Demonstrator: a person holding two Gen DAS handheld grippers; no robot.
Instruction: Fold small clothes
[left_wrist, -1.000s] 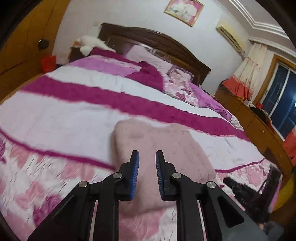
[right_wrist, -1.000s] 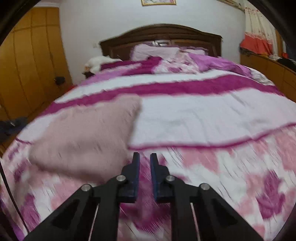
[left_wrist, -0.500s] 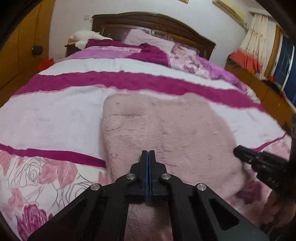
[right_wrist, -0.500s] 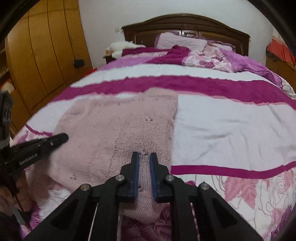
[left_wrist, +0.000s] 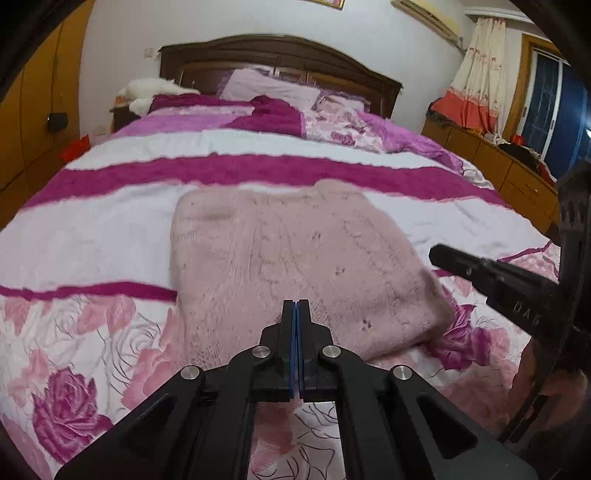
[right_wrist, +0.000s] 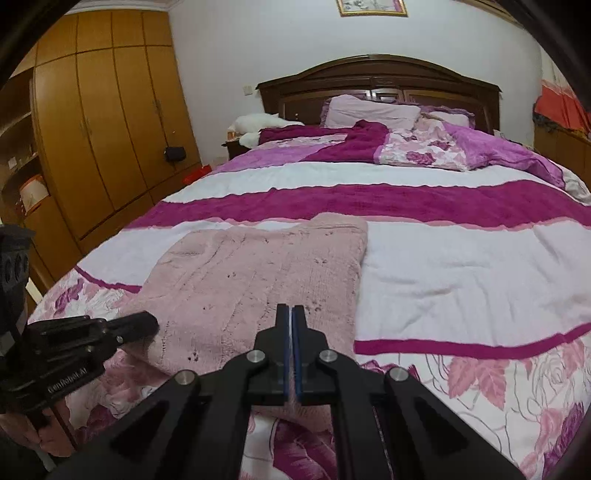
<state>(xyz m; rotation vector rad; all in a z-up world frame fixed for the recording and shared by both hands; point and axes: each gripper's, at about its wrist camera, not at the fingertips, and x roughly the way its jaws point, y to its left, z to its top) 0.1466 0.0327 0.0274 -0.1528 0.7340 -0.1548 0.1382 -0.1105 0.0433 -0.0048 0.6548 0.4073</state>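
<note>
A pink knitted garment (left_wrist: 288, 251) (right_wrist: 258, 273) lies folded flat into a rough rectangle on the bedspread (left_wrist: 92, 229) (right_wrist: 461, 266). My left gripper (left_wrist: 295, 306) hovers over the garment's near edge, jaws pressed together with no cloth seen between them. In the right wrist view it (right_wrist: 147, 325) sits at the garment's near left corner. My right gripper (right_wrist: 291, 312) is over the near right part of the garment, jaws together, nothing visibly pinched. The left wrist view shows it (left_wrist: 437, 253) beside the garment's right edge.
The bed runs back to pillows (right_wrist: 373, 110) and a dark wooden headboard (right_wrist: 376, 77). A wooden wardrobe (right_wrist: 103, 129) stands to the left of the bed, low cabinets (left_wrist: 498, 166) and a curtained window to the right. A hand (left_wrist: 535, 369) holds the right gripper.
The left jaws, open a second ago, have closed, and the right jaws have shut their small gap. Both grippers have come closer to the pink garment, the left one lower.
</note>
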